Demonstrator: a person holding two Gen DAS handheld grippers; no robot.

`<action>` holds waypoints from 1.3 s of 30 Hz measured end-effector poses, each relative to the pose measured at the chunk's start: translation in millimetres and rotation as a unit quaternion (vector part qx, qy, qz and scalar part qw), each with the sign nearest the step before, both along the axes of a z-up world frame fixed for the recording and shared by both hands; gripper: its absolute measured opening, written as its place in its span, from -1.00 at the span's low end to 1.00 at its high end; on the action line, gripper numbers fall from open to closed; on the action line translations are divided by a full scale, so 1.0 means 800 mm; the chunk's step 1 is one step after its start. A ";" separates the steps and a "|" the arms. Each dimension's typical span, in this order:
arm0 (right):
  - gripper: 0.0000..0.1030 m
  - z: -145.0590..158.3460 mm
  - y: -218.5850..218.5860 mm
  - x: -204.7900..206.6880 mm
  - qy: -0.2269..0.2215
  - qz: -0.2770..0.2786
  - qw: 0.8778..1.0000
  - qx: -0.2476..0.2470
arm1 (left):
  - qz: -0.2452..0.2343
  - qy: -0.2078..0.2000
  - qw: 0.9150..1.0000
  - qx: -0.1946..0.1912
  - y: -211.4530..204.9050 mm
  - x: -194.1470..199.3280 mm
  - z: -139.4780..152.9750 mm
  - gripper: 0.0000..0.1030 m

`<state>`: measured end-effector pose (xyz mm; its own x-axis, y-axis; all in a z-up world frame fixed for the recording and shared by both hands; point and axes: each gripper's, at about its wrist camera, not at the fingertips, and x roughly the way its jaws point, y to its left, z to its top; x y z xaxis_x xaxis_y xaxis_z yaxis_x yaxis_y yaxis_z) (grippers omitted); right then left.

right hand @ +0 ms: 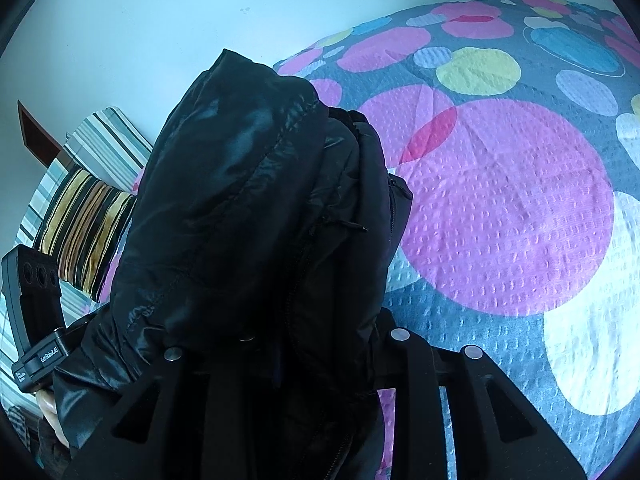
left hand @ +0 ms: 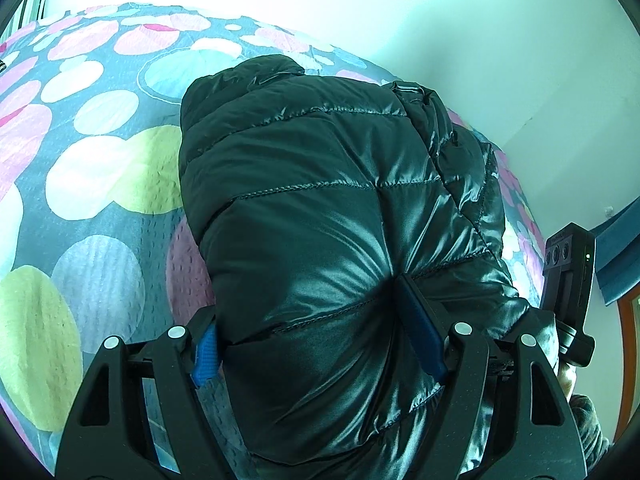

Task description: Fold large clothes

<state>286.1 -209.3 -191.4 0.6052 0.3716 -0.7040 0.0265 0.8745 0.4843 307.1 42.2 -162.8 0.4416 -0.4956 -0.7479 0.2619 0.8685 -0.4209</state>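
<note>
We've got both grippers, left gripper (left hand: 316,344) and right gripper (right hand: 280,356), clamped on the folded black puffer jacket (left hand: 320,184) over the dotted bedspread (left hand: 100,184).

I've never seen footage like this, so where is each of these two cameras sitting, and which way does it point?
Left wrist: on the left gripper, looking down along its fingers at the black puffer jacket they clamp; a hand at right.
Right wrist: on the right gripper, jacket covering its fingers.
Shared: jacket, spotted bedspread.

left gripper (left hand: 316,340) clamps black puffer jacket (left hand: 320,184) over spotted bedspread (left hand: 100,168).
</note>
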 end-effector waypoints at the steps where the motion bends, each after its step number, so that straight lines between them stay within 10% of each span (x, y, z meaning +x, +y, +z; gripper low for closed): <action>1: -0.44 0.001 0.001 -0.001 0.000 0.000 1.000 -0.001 | -0.001 0.000 1.000 -0.001 0.000 -0.006 0.002 0.50; 39: 0.12 0.048 -0.034 -0.063 -0.020 -0.098 0.993 -0.063 | 0.070 -0.058 0.985 0.144 -0.024 -0.024 0.037 0.83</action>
<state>236.0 -236.2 -153.3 0.6862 0.1545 -0.7108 0.1853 0.9078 0.3762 287.7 23.2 -133.4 0.5820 -0.1981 -0.7887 0.1631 0.9786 -0.1255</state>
